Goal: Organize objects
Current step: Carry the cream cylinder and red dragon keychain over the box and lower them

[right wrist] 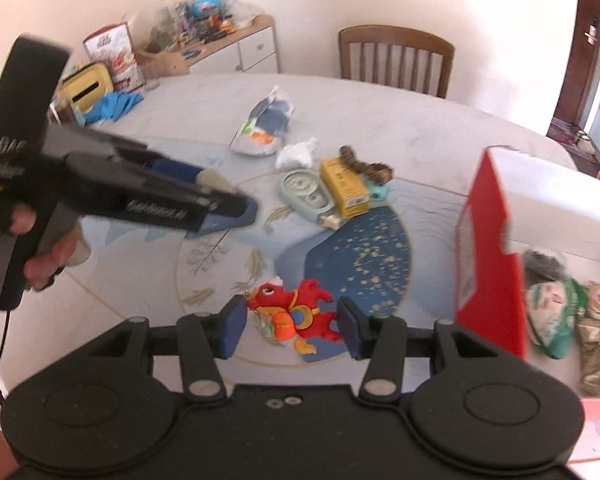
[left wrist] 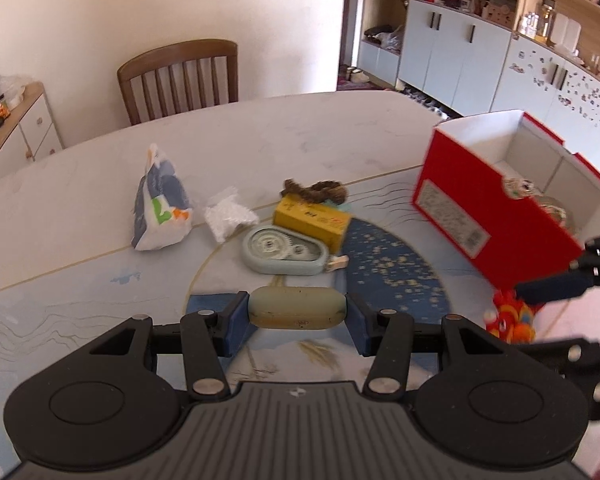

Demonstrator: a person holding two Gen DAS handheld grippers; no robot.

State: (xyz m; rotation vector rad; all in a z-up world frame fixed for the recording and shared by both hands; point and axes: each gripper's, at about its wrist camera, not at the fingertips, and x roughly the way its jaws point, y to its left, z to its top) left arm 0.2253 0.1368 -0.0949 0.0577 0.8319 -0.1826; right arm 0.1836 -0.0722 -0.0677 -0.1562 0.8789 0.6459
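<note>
Left wrist view, held item: pale oval case (left wrist: 297, 307), lower centre of frame, lengthwise between the blue pads
Left gripper (left wrist: 297, 322): part closed, both pads pressing the case ends, case clear of the table
Right wrist view, held item: red dragon toy (right wrist: 296, 315), lower centre of frame
Right gripper (right wrist: 292, 322): part closed, pads on either side of the toy, touching it; grip looks firm
Red box (left wrist: 496, 204): right of frame, tilted, open top, white inside; small packets lie in it
Box from right wrist view (right wrist: 496, 252): right edge, blurred
Table (left wrist: 80, 184): light top with a blue patterned mat
Loose items, mid frame: yellow carton (left wrist: 310, 222), grey-green tape dispenser (left wrist: 284, 254) touching it, brown fuzzy thing (left wrist: 316, 191) behind the carton, white wrapper (left wrist: 228, 218), printed bag (left wrist: 160, 202) at the left
Hand (right wrist: 48, 248): left edge of right wrist view, on the left gripper's handle
Chair (left wrist: 180, 78): behind the table, upper left
</note>
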